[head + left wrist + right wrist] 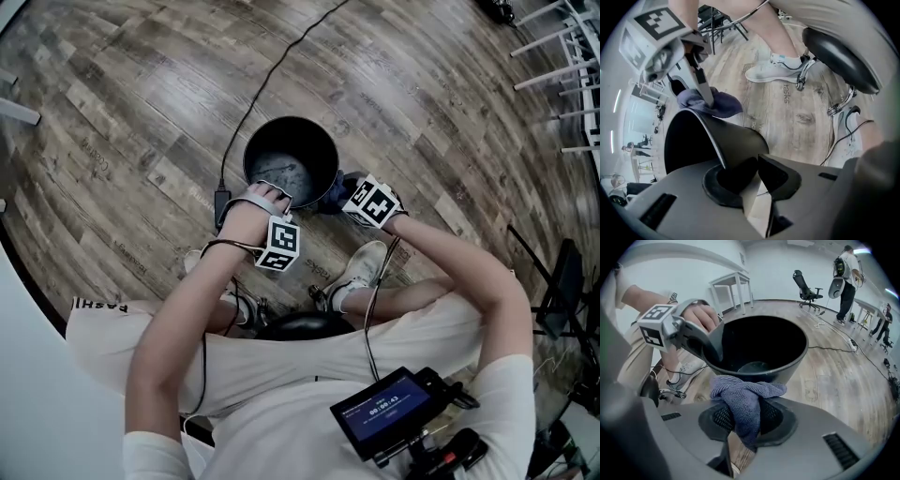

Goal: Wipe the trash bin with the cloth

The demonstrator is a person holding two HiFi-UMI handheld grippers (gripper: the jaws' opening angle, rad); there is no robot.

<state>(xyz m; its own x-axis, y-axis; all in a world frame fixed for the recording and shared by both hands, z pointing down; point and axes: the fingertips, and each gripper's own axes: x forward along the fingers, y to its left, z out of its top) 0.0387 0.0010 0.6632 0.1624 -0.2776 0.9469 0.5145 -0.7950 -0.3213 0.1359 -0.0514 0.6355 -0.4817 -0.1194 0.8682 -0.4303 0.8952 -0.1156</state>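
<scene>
A black round trash bin (291,155) stands on the wooden floor in front of my feet. My left gripper (272,194) is shut on its near-left rim; in the left gripper view the bin's wall (726,140) runs between the jaws of the left gripper (751,174). My right gripper (343,193) is shut on a bunched blue cloth (332,193) just outside the bin's near-right rim. In the right gripper view the cloth (744,399) hangs out of the right gripper (745,417), right in front of the bin (787,355). The left gripper (701,345) shows at the bin's left rim.
A black cable (272,75) and a power adapter (222,204) lie left of the bin. My shoes (361,270) and a black stool seat (300,326) are close behind it. White furniture legs (562,56) stand far right. Across the room are a person (846,277), an office chair (806,287) and a table (733,284).
</scene>
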